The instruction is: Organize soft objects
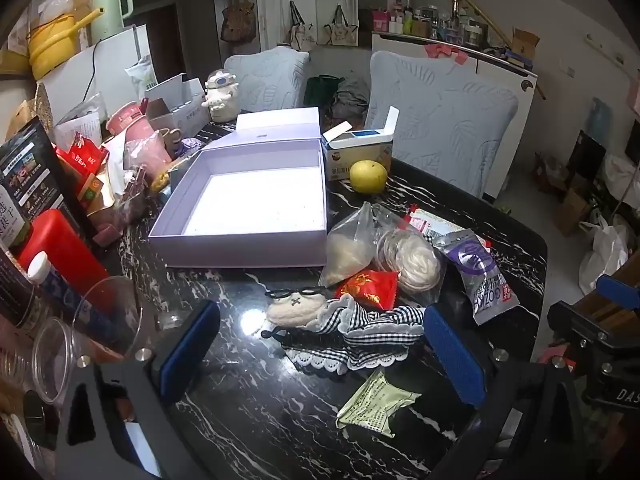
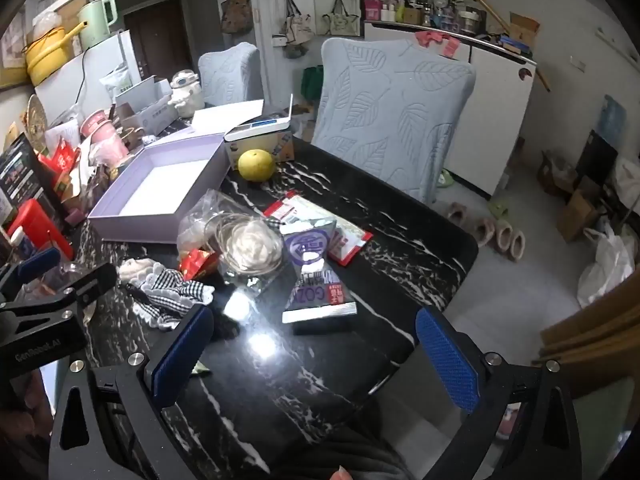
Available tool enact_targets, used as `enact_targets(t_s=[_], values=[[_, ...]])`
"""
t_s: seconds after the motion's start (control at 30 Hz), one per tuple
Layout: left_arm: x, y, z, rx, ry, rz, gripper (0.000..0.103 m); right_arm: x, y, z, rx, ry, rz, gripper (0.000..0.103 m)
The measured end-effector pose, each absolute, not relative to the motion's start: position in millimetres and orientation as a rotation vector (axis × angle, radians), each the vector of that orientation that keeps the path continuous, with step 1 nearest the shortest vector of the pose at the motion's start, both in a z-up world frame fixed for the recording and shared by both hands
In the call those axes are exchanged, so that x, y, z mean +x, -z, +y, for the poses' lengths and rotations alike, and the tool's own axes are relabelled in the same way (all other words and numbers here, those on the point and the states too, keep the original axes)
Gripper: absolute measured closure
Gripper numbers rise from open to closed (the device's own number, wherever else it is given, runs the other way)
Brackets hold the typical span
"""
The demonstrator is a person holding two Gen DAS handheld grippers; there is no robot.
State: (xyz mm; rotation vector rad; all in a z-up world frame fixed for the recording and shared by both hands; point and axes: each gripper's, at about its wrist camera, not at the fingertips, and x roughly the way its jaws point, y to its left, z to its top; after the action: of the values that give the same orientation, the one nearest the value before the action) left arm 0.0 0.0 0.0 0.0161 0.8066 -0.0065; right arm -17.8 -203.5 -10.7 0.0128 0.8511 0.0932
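An open lilac box (image 1: 244,236) (image 2: 132,222) stands empty on the black marble table (image 1: 256,412) (image 2: 320,364). In front of it lie a white plush with black glasses (image 1: 294,308), a black-and-white checked cloth (image 1: 372,334) (image 2: 172,284), a red packet (image 1: 368,290) (image 2: 196,262), clear bags of white soft things (image 1: 404,256) (image 2: 248,246), a purple pouch (image 1: 480,276) (image 2: 312,264) and a green sachet (image 1: 376,404). My left gripper (image 1: 320,356) hangs open just over the plush and cloth. My right gripper (image 2: 316,356) is open above bare tabletop, nearer than the pouch.
A yellow fruit (image 1: 368,176) (image 2: 256,165) and a small carton (image 1: 356,148) sit behind the box. Clutter of cups, packets and a red container (image 1: 52,248) lines the left side. Two covered chairs (image 2: 392,116) stand at the far edge. Slippers (image 2: 500,236) lie on the floor.
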Motion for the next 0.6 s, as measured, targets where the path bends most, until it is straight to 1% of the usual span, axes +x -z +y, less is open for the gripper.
enact_targets(t_s=[0.6], values=[[-2.2,-3.7,3.9,0.003,0.011,0.797,0.0,-18.5,7.7,-202.9,0.017,-0.096,0.833,0.0]])
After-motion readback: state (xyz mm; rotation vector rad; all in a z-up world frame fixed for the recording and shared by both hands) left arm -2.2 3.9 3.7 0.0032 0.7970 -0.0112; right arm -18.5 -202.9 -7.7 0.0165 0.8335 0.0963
